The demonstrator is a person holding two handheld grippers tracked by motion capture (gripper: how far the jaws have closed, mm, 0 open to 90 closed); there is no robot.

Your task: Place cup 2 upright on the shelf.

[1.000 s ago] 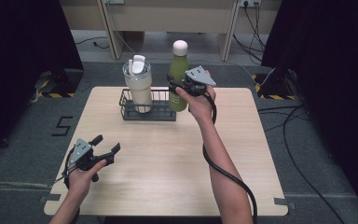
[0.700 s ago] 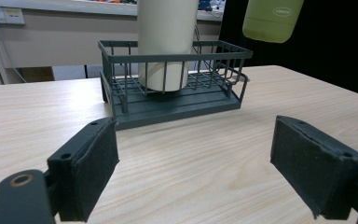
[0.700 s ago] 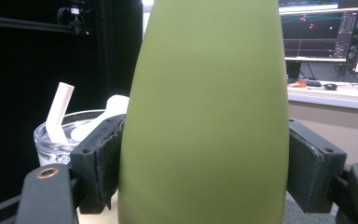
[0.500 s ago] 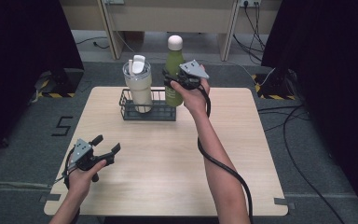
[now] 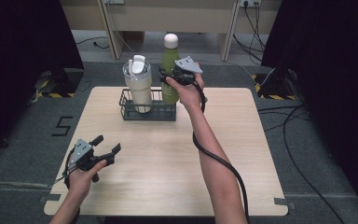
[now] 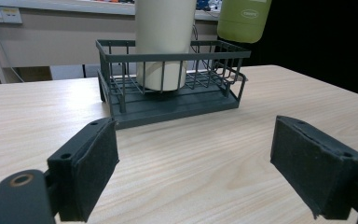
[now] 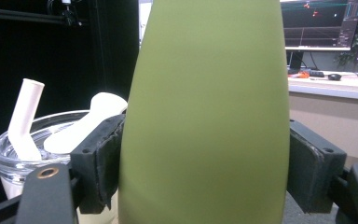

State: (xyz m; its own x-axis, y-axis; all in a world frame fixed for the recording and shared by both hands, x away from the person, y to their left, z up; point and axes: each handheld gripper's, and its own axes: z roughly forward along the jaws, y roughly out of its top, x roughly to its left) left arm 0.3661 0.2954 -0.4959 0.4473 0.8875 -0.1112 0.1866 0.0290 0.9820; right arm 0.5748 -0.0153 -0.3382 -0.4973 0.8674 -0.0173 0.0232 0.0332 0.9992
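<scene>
While the right tongs pinch the green bottle, lower it upright into the basket bay beneath, clear of the tumbler alongside; the left tongs wait spread apart.

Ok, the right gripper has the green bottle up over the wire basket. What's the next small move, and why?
Probably lower it straight down. The right gripper is shut on the green bottle, whose base hangs above the rim of the wire basket at its free end, beside the cream tumbler. Keep it upright so it clears the rim.
</scene>
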